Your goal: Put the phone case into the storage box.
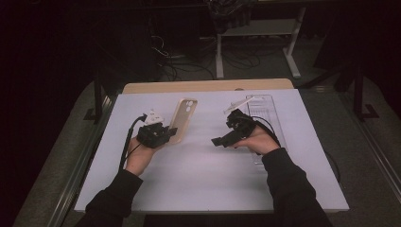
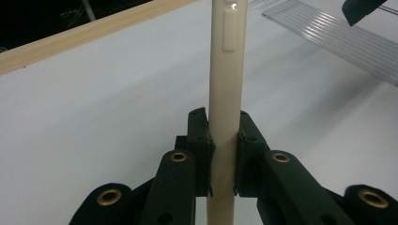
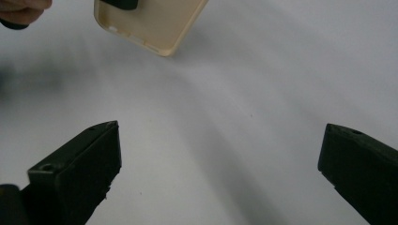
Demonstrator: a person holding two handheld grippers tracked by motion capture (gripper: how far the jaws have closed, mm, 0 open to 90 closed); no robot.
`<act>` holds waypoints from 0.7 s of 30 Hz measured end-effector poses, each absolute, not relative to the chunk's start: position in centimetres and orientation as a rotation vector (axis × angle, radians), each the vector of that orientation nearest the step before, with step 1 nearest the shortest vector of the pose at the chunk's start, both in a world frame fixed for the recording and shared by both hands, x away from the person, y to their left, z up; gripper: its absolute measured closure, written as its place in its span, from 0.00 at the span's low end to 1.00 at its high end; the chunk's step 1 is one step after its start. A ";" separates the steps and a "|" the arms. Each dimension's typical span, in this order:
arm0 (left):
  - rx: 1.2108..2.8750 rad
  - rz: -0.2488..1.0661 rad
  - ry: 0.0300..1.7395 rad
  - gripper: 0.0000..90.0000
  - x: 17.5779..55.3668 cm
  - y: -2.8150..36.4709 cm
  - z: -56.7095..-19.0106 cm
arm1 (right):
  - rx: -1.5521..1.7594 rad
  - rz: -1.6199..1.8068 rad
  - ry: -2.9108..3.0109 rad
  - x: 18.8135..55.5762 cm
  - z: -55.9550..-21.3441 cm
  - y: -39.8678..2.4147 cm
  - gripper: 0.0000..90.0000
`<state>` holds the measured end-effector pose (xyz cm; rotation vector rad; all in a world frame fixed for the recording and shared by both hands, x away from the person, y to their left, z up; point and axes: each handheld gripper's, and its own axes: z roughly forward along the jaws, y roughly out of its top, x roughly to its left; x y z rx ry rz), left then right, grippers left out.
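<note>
A beige phone case (image 1: pixel 184 118) stands tilted above the white table, and my left gripper (image 1: pixel 169 133) is shut on its lower end. In the left gripper view the case (image 2: pixel 227 70) runs edge-on between the two black pads (image 2: pixel 201 140), which press on both of its sides. My right gripper (image 1: pixel 226 128) is off to the right of the case, apart from it, with its jaws turned towards it. In the right gripper view my right gripper (image 3: pixel 220 154) stands wide open with nothing between the jaws, and the case (image 3: pixel 150 23) lies ahead at the top.
A clear ribbed plastic tray (image 1: pixel 265 113) lies on the white table top (image 1: pixel 198 175) behind the right hand; it also shows in the left gripper view (image 2: pixel 338 37). A wooden strip (image 1: pixel 203 86) runs along the table's far edge. Dark floor, cables and a desk frame lie beyond.
</note>
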<state>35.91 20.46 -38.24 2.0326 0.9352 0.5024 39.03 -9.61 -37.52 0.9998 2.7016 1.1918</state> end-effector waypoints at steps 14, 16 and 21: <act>2.011 0.488 0.964 0.88 35.7 19.4 -38.4 | 1.026 1.289 2.645 39.9 -37.9 -8.6 0.00; 2.016 0.490 0.963 0.88 35.7 19.3 -38.4 | 1.049 1.294 2.640 39.9 -37.9 -8.5 0.00; 2.016 0.492 0.973 0.88 35.5 18.9 -38.5 | 1.076 1.359 2.609 39.9 -38.0 -8.5 0.00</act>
